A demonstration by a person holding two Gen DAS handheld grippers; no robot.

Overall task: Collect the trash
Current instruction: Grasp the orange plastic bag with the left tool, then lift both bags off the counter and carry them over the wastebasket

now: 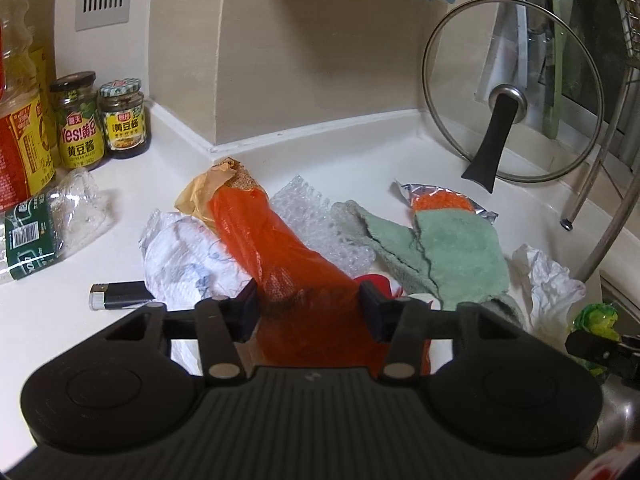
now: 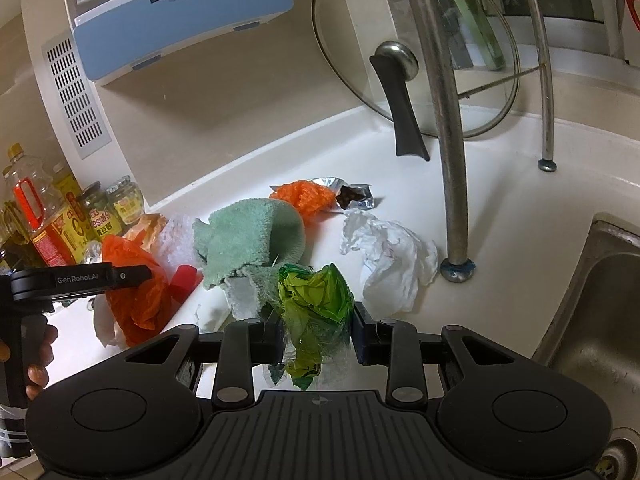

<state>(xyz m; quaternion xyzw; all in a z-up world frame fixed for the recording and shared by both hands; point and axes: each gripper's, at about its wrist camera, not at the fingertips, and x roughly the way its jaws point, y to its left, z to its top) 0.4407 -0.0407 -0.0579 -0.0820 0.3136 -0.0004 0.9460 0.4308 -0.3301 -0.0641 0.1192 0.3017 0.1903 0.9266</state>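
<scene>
- Holding two pieces of trash at once, the person works over a white counter point(image 1: 80, 264) beside a steel sink point(image 2: 600, 300).
- Right gripper point(image 2: 316, 336): its fingers are pressed in on a crumpled green wrapper point(image 2: 316, 300), which fills the gap between them and hangs a little below.
- Left gripper point(image 1: 308, 312): an orange plastic bag point(image 1: 276, 248) runs between its fingers; the jaws stand fairly wide, and I cannot tell whether they pinch the bag or only straddle it.
- Handling, as I judge it: both pieces are thin film, very light, soft and limp. They will crush flat, may slip out of a loose pinch, and cannot break. The best hold is on a bunched fold or thick wad, not a single loose edge.
- The green wrapper looks glossy and crinkled, bright green with a clear, shiny part lower down.
- The orange bag is long, translucent and wrinkled, lying from the wall corner toward the left gripper, with a tan piece at its far end.
- More trash lies near on the counter: white crumpled paper point(image 2: 392, 260) beside the rack leg, a foil packet point(image 2: 352, 196) with orange stuffing, bubble wrap point(image 1: 316, 216), a crushed clear bottle point(image 1: 48, 228), and a white printed wad point(image 1: 192, 256) touching the orange bag.
- A green cloth point(image 2: 248, 236) lies in the middle of the pile and partly covers other scraps; it is thicker and may not be trash.
- A glass lid point(image 1: 516, 104) leans against the wall behind, well apart from both grippers.
</scene>
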